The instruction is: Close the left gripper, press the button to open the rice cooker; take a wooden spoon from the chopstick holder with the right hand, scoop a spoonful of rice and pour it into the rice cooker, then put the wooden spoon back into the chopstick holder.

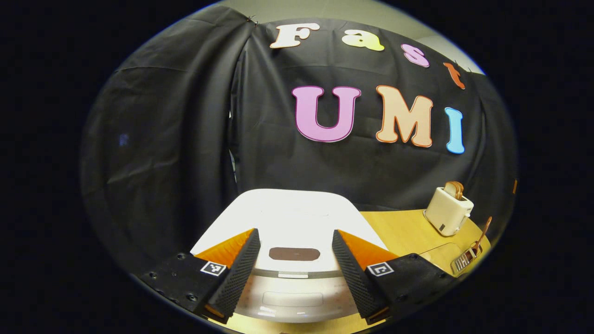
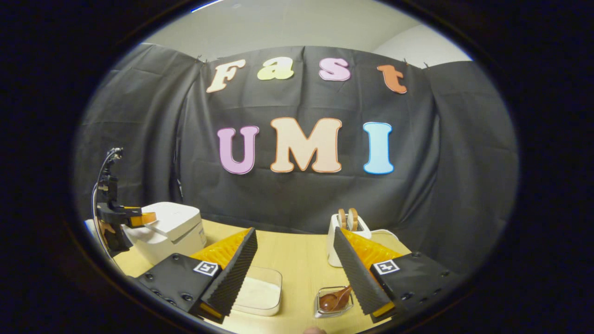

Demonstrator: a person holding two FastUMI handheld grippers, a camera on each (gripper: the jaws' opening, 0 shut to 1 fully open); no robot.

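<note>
The white rice cooker (image 1: pixel 290 218) sits right under my left gripper (image 1: pixel 294 278), lid down, with a dark oval panel (image 1: pixel 294 253) and a pale release button (image 1: pixel 292 299) at its front edge. The left gripper's fingers are spread wide above the cooker and hold nothing. In the right gripper view the cooker (image 2: pixel 169 232) stands at the left with the left gripper (image 2: pixel 123 218) over it. My right gripper (image 2: pixel 292 287) is open above the table. A wire chopstick holder (image 2: pixel 334 301) with wooden spoons and a clear box of rice (image 2: pixel 257 290) lie below it.
A white toaster (image 2: pixel 345 236) with bread slices stands at the back of the wooden table (image 2: pixel 297 255). In the left gripper view the toaster (image 1: pixel 448 208), the holder with a spoon (image 1: pixel 471 253) and the rice box (image 1: pixel 441 255) lie to the right.
</note>
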